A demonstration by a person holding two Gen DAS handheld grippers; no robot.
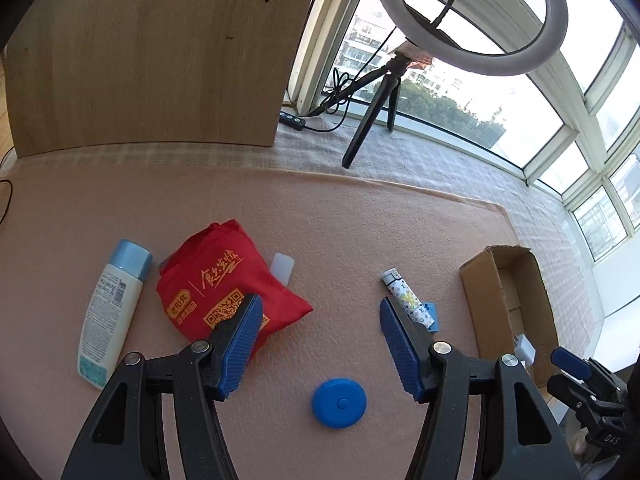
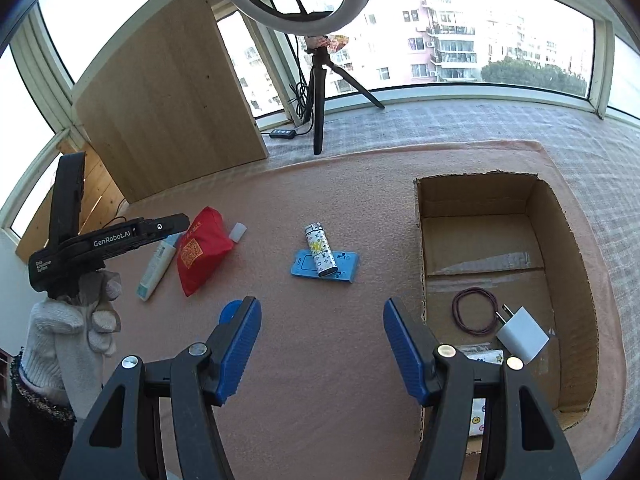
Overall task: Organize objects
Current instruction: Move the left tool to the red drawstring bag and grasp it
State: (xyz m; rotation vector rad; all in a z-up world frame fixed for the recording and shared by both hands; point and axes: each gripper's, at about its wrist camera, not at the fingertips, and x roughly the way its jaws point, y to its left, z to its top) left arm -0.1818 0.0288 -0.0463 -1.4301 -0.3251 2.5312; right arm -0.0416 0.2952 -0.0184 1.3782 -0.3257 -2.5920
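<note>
The blue tape measure is mostly hidden behind the right gripper's left finger in the right wrist view. The lighter covers most of the blue card in the left wrist view. The sticker sheet in the cardboard box is largely concealed, and print on the bottle is too small to read.

You are looking at a pink mat carrying a red pouch with gold lettering, a solid blue disc, and a white lighter patterned blue and yellow, lying beside the brown cardboard box.
</note>
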